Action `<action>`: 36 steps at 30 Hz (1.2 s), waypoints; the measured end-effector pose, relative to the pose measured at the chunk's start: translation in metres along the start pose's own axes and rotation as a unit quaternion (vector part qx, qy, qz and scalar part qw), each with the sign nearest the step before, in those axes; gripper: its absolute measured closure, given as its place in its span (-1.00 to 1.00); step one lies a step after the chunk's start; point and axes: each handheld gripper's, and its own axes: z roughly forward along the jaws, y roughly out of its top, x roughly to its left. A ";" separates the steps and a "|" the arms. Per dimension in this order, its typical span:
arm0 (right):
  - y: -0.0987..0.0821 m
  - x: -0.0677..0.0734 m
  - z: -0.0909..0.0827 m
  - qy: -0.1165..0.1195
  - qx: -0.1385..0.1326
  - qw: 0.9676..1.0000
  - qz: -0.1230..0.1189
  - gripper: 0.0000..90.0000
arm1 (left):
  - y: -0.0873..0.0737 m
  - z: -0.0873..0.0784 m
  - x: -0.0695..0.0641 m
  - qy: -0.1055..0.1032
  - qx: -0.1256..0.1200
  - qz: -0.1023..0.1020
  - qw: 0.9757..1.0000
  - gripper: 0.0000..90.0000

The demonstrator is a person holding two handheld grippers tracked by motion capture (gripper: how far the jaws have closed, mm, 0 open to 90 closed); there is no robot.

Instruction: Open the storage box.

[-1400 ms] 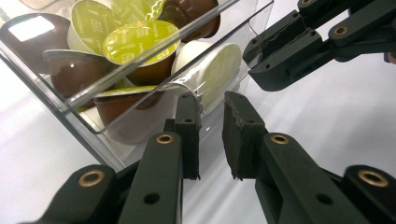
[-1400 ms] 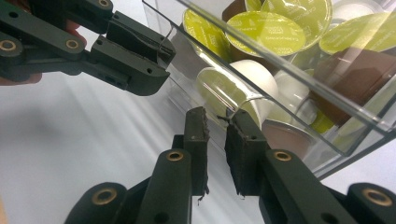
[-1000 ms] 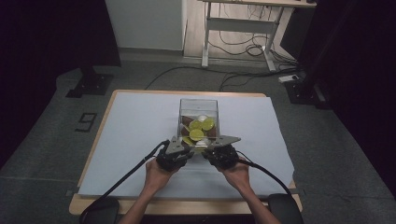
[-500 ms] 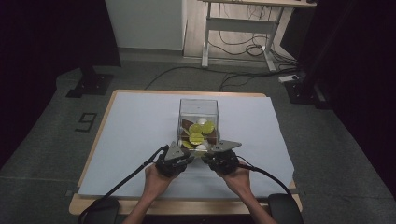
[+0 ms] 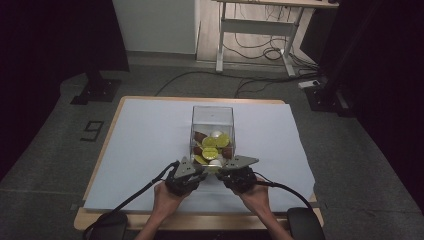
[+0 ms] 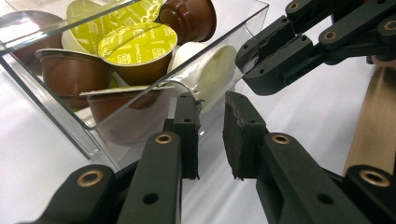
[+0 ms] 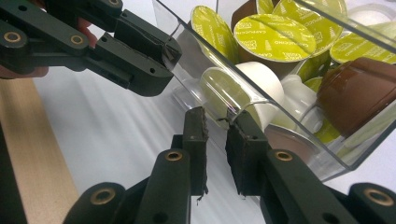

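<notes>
The clear plastic box (image 5: 212,120) of green-lidded and brown coffee capsules (image 5: 210,153) sits at table centre. At its 6 o'clock rim, the left gripper (image 6: 211,116) and right gripper (image 7: 215,126) each pinch the wall.

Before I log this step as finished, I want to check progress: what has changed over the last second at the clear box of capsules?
Nothing visibly changed. The left tool and right tool stay shut on the near wall of the clear plastic box, and the green-lidded, brown and white coffee capsules lie inside as before on the white-covered table.
</notes>
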 end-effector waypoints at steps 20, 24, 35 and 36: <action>-0.010 0.011 -0.007 0.016 -0.002 1.000 0.011 0.71 | -0.006 -0.009 -0.014 -0.011 0.002 0.009 1.000 0.67; -0.011 0.014 -0.008 0.016 -0.002 1.000 0.011 0.72 | -0.007 -0.011 -0.017 -0.012 0.004 0.011 1.000 0.66; -0.015 0.023 -0.011 0.020 0.005 1.000 0.003 0.73 | -0.011 -0.015 -0.025 -0.012 0.010 0.019 1.000 0.65; -0.015 0.024 -0.011 0.022 0.006 1.000 0.002 0.73 | -0.012 -0.015 -0.025 -0.012 0.010 0.018 1.000 0.65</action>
